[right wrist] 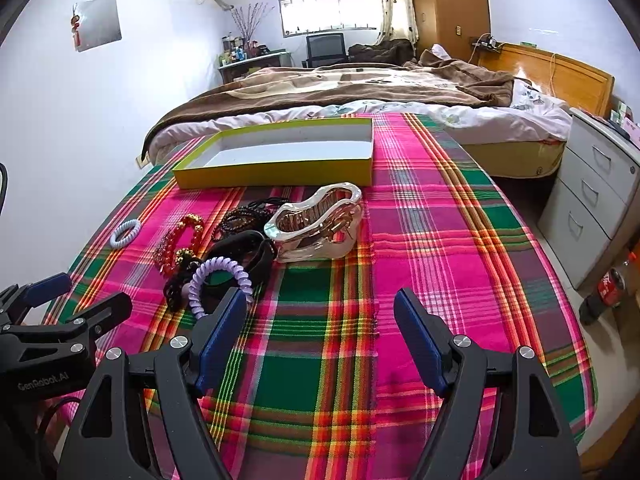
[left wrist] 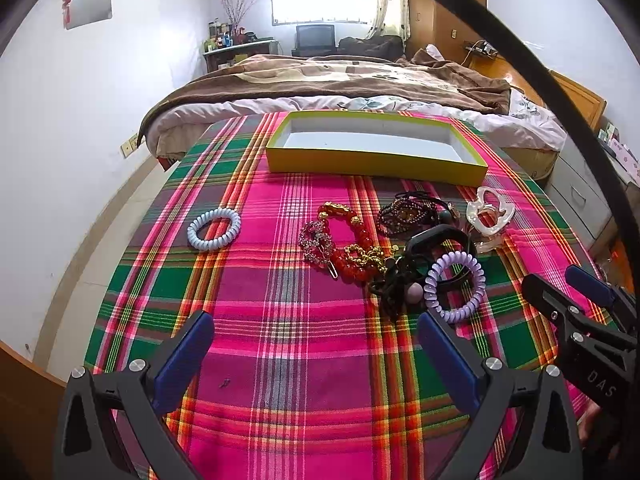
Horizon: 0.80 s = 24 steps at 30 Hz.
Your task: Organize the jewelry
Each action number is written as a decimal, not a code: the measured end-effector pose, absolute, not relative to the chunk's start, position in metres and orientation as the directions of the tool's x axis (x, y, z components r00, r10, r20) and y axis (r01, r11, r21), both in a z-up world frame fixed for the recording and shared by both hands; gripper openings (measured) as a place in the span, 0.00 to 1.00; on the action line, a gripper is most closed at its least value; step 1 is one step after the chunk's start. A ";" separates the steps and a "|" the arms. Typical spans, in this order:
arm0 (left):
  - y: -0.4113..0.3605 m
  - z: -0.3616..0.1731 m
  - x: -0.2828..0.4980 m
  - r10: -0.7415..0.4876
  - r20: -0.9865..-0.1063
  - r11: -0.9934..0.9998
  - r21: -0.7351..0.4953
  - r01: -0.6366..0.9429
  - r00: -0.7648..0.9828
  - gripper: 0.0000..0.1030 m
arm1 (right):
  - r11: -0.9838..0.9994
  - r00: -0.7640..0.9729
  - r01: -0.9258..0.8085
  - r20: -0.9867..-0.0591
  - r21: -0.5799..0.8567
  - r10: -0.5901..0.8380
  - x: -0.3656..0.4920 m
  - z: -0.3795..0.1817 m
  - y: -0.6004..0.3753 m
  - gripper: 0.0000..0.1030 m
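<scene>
A yellow box [left wrist: 376,168] with a pale inside stands open at the far side of the plaid cloth; it also shows in the right wrist view [right wrist: 276,172]. In front of it lie a pale blue spiral hair tie [left wrist: 215,229], a red and gold bead bracelet [left wrist: 354,248], a rhinestone clip [left wrist: 318,245], dark bead bracelets [left wrist: 404,214], a black band [left wrist: 434,240], a purple spiral hair tie [left wrist: 454,286] and a clear, gold-lined hair claw [right wrist: 320,222]. My left gripper [left wrist: 316,344] is open and empty, short of the pile. My right gripper [right wrist: 320,320] is open and empty, right of the purple tie [right wrist: 220,280].
The plaid cloth [right wrist: 420,260] covers a rounded table. A bed with a brown blanket [right wrist: 360,84] lies behind it. A grey drawer unit [right wrist: 596,200] and a cola bottle [right wrist: 608,286] stand on the right. A white wall is on the left.
</scene>
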<state>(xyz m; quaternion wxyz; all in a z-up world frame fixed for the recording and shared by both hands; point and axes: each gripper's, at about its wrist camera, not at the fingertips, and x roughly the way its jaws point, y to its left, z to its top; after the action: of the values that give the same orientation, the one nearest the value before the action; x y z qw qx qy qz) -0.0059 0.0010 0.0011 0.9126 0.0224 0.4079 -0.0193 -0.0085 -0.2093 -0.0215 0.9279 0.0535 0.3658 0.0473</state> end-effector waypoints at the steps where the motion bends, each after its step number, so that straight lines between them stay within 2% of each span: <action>1: 0.001 0.001 -0.006 -0.016 -0.745 0.998 0.025 0.052 0.667 0.99 | 0.990 0.727 -0.049 -0.674 0.134 0.127 -0.008 -0.022 -0.209 0.74; 24: 0.002 0.001 -0.007 -0.024 -0.747 0.999 0.009 0.047 0.665 0.99 | 0.989 0.726 -0.051 -0.675 0.138 0.131 -0.011 -0.022 -0.206 0.74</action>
<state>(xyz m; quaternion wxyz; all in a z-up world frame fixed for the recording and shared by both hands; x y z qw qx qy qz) -0.0071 0.0018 0.0005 0.9122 0.0140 0.4089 -0.0196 -0.0109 -0.2056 -0.0219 0.9274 0.0548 0.3668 0.0490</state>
